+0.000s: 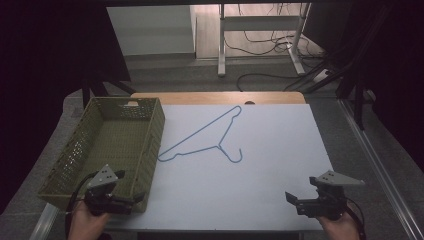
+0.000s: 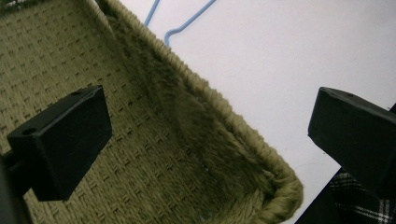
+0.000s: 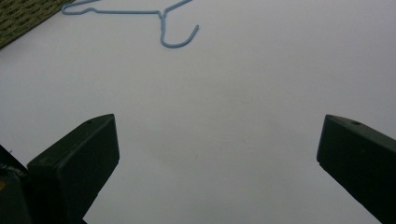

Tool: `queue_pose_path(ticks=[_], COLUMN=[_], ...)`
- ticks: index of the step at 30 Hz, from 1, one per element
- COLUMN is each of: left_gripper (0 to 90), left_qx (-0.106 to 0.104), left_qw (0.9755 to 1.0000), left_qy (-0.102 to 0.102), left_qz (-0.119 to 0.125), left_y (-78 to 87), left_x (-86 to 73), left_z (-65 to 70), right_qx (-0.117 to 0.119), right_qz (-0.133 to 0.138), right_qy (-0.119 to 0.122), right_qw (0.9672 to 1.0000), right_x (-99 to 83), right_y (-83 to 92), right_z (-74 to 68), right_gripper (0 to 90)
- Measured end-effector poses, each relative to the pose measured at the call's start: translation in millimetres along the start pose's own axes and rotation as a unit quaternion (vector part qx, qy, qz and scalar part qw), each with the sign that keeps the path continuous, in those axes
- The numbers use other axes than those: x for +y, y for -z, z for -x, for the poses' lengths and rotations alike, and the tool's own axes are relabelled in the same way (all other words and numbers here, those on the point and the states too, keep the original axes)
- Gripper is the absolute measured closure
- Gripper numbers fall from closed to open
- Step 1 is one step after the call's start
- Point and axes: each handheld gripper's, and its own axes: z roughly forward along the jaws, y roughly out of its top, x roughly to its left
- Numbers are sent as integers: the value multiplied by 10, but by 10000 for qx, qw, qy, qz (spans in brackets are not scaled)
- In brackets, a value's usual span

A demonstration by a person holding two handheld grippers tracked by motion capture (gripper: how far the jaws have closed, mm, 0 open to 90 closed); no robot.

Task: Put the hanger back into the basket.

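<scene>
Hanger (image 1: 210,137) lies flat mid-desk, just beside the basket (image 1: 150,145), untouched. Left claw (image 1: 131,199) and right claw (image 1: 291,200) both spread, empty, near desk's front edge. Approach step; next prob. reach w/ right, pinch the wire.

A white-topped table (image 1: 260,170) carried two things. A blue hanger (image 1: 205,137) lay near centre; a green woven basket (image 1: 150,145) sat at nine o'clock.

the blue wire coat hanger (image 1: 210,137) lies flat in the middle of the bench (image 1: 280,165), just right of the green woven basket (image 1: 80,150) on its left side.
</scene>
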Motion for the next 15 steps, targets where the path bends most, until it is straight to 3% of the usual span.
queue_pose_path(ticks=[8, 15], left_gripper=[0, 0], left_qx=[-38, -201], left_qw=[10000, 9997], left_qy=[43, 106], left_qz=[-11, 102], left_y=[-1, 11], left_x=[3, 0], left_z=[-10, -27], right_qx=[-45, -77], right_qz=[-2, -73], right_qy=[13, 28], right_qw=[10000, 9999], right_x=[1, -4], right_y=[-6, -18], right_z=[-17, -15], right_gripper=[0, 0])
